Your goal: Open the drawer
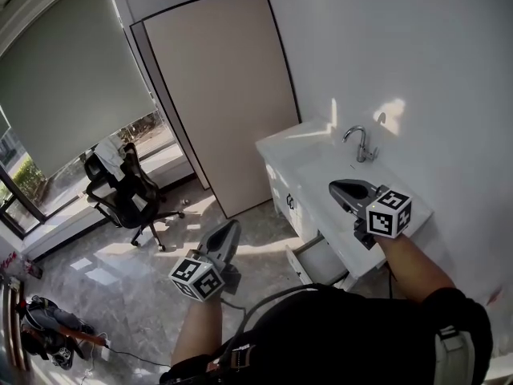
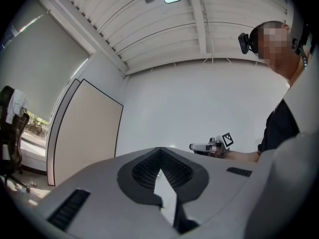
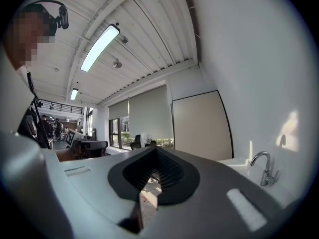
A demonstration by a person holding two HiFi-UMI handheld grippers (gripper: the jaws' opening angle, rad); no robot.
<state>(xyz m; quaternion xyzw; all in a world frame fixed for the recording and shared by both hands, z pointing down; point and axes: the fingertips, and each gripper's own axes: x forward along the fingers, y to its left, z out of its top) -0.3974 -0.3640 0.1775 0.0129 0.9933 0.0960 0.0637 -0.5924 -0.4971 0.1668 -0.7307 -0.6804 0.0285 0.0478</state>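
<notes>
Your left gripper (image 1: 232,226) and right gripper (image 1: 337,188) are both clenched, empty. The drawer (image 1: 314,257) sits low under the sink counter (image 1: 282,143), seemingly ajar. It looks rigid and probably slides easily, so grip its front edge.

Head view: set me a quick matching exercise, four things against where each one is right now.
Things:
1 faucet
2 office chair
3 drawer
4 left gripper

Places:
A over the floor
B on the counter, by the wall
C under the counter
D beside the window

Pairs: 1-B, 2-D, 3-C, 4-A.
</notes>
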